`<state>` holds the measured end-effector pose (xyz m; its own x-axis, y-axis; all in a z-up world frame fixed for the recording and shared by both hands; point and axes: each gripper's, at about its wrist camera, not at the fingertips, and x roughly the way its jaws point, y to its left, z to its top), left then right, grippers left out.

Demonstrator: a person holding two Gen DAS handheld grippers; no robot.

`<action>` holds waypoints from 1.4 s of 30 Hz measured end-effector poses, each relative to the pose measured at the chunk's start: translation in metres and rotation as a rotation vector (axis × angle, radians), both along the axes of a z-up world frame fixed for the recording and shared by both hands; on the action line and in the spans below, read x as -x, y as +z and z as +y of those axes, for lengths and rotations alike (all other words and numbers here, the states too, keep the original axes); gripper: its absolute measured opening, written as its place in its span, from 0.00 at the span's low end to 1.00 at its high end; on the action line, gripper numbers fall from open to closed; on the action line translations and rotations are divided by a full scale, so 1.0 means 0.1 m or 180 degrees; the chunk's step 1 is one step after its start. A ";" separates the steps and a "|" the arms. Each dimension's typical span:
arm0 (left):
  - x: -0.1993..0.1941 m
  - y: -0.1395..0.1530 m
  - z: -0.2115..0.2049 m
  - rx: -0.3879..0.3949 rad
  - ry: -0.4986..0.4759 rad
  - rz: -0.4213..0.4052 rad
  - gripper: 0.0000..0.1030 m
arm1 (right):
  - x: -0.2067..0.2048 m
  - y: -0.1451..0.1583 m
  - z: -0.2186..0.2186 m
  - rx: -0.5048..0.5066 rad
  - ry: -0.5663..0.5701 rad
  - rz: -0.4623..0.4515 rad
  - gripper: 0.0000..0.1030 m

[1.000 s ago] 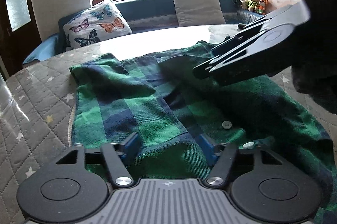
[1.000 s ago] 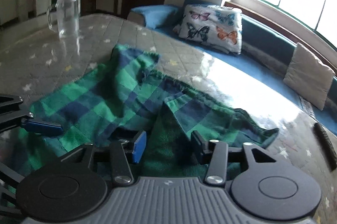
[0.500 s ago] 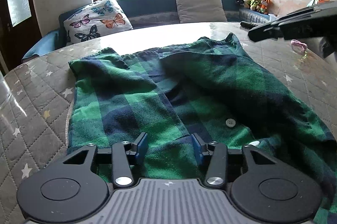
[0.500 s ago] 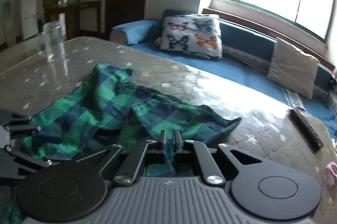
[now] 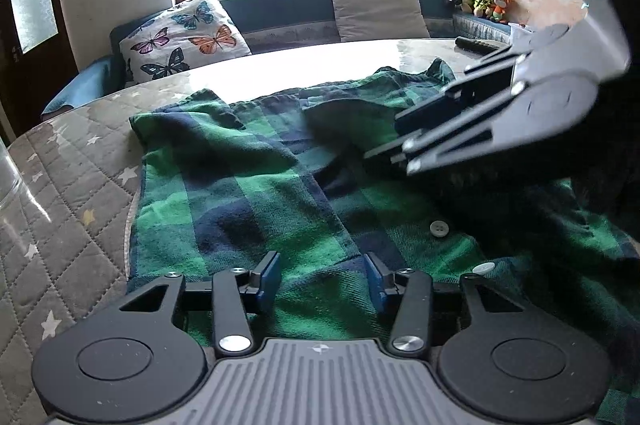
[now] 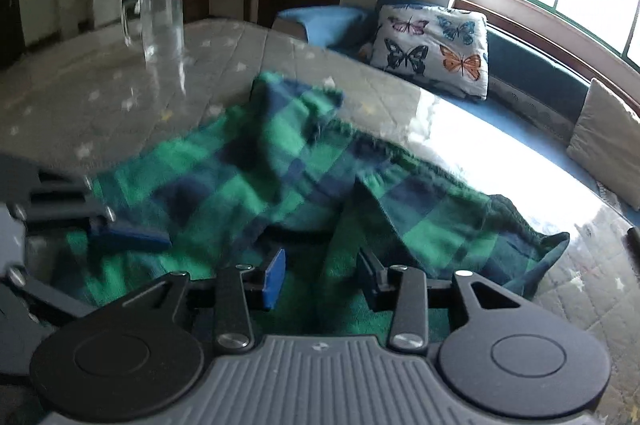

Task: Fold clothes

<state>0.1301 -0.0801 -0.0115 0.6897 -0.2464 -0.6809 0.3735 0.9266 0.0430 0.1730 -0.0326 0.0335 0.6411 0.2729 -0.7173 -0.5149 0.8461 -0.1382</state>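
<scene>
Plaid shirt (image 5: 256, 193), green and navy, lies spread and rumpled on the quilted, star-printed surface (image 5: 60, 193), one white button (image 5: 439, 228) showing on its front. Left tool (image 5: 323, 275) hovers low over the near hem, its blue pads apart with cloth between them but not pinched. Right tool (image 6: 320, 275) has just been opening; its jaws stand apart over a raised fold, gripping nothing. A glass jug (image 6: 162, 21) stands beyond the shirt.

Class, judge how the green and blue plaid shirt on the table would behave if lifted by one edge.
The plaid shirt would probably sag limply: it already lies in soft folds and ridges. Its thick, fuzzy weave suggests it will not slip easily on the quilted table cover. Its loose sleeve end would likely trail behind.
</scene>
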 end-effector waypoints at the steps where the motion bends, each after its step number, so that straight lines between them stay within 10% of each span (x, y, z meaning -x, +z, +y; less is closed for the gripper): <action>1: 0.00 0.00 0.00 0.0002 -0.0002 0.0000 0.48 | 0.00 -0.03 -0.01 0.0069 -0.0022 -0.0008 0.37; 8: -0.01 -0.02 0.01 0.0013 -0.0015 -0.0015 0.48 | 0.06 -0.06 -0.32 0.0041 -0.0316 -0.0100 0.04; 19: 0.00 -0.02 0.01 -0.0001 -0.0015 -0.0028 0.47 | 0.47 0.21 -1.56 -0.0450 -0.1585 -0.0499 0.03; 28: 0.03 -0.02 0.02 -0.0044 -0.0005 -0.0053 0.43 | 0.91 -0.16 -2.40 -0.0441 -0.2577 -0.0232 0.06; 33: 0.04 -0.02 0.00 -0.0086 0.0005 -0.0062 0.43 | 1.04 -0.16 -2.47 -0.0204 -0.2689 -0.0398 0.30; 42: 0.04 -0.01 -0.03 -0.0138 0.0018 -0.0067 0.44 | 0.66 -0.11 -2.21 -0.0379 -0.2026 -0.0344 0.34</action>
<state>0.1265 -0.0831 -0.0130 0.7052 -0.2131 -0.6762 0.3670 0.9258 0.0909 0.1072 -0.2538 0.0227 0.7703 -0.1100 -0.6282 0.1030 0.9935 -0.0477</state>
